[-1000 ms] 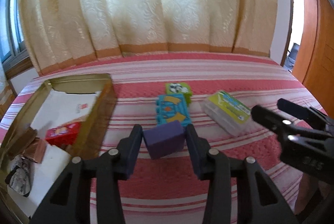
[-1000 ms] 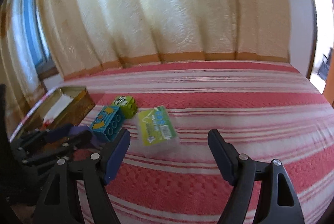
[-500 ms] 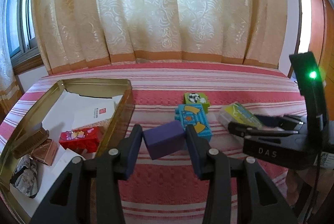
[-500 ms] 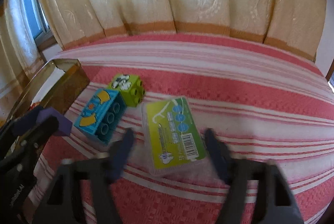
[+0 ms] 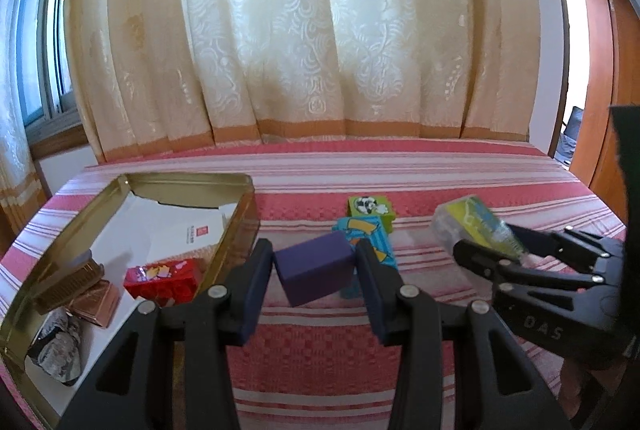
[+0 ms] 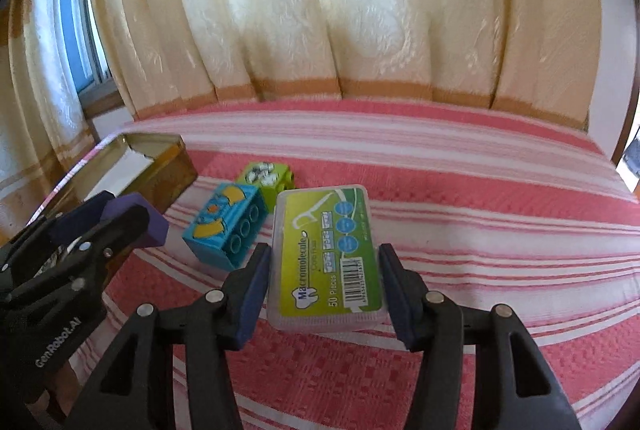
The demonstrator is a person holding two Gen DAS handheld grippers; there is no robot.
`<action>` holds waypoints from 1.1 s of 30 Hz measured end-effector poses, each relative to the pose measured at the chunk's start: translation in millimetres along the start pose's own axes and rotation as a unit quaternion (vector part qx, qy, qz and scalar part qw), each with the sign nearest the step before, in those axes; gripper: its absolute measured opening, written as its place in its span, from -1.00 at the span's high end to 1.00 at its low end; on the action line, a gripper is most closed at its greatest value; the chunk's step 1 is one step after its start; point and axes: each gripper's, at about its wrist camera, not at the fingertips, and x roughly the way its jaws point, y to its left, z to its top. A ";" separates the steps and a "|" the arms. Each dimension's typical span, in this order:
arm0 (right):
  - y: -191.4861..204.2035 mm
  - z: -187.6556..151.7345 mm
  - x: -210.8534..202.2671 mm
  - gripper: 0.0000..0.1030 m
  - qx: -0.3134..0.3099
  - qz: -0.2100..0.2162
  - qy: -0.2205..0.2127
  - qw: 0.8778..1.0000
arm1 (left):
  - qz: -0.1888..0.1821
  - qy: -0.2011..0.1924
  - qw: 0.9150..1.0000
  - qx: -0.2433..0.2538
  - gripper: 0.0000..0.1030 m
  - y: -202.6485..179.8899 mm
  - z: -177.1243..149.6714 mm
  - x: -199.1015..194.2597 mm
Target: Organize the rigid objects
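My left gripper is shut on a purple block and holds it above the striped bed, just right of the gold tin. My right gripper is shut on a clear floss-pick box with a green label, its pads pressing the box's long sides. In the left wrist view the floss-pick box hangs tilted above the cover in the right gripper. A blue brick and a green brick lie together on the bed between the tin and the box.
The open gold tin at the left holds a red brick, white paper, a brown block and a dark wrapped item. Curtains hang behind the bed. A wooden door stands at the right.
The right gripper came down around the floss-pick box, closed on it and raised it off the cover. The left gripper kept the purple block and turned slightly toward the tin.
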 end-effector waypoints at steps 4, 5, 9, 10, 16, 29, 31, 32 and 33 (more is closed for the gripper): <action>6.7 -2.1 -21.2 -0.09 -0.012 -0.021 -0.059 0.998 | 0.003 -0.011 1.000 -0.001 0.17 1.1 -0.5 -4.4; 7.4 -3.1 -26.5 -0.09 -0.014 -0.025 -0.073 0.997 | 0.004 -0.015 1.000 -0.001 0.17 1.6 -0.6 -5.7; 4.6 -8.5 -48.3 -0.09 -0.005 -0.038 -0.132 0.991 | 0.005 -0.027 1.000 0.003 0.17 0.6 -2.0 -10.7; 2.6 -10.4 -54.2 -0.09 0.002 -0.043 -0.148 0.988 | 0.005 -0.029 1.000 0.004 0.17 0.2 -2.3 -12.0; 11.2 -18.2 -72.2 -0.09 -0.006 -0.076 -0.201 0.977 | 0.005 -0.036 0.999 -0.002 0.17 4.2 -4.2 -16.7; 28.4 -25.1 -77.3 -0.09 -0.007 -0.065 -0.205 0.977 | 0.006 -0.059 0.998 -0.006 0.17 10.4 -9.4 -34.5; 31.3 -25.6 -77.7 -0.09 -0.009 -0.062 -0.204 0.977 | 0.005 -0.061 0.998 -0.008 0.17 11.9 -10.2 -36.1; 33.5 -26.4 -78.6 -0.09 -0.010 -0.061 -0.204 0.977 | 0.005 -0.062 0.998 -0.010 0.17 13.1 -10.5 -36.7; 34.8 -26.7 -79.1 -0.09 -0.011 -0.059 -0.205 0.977 | 0.005 -0.063 0.998 -0.012 0.17 14.6 -10.8 -37.5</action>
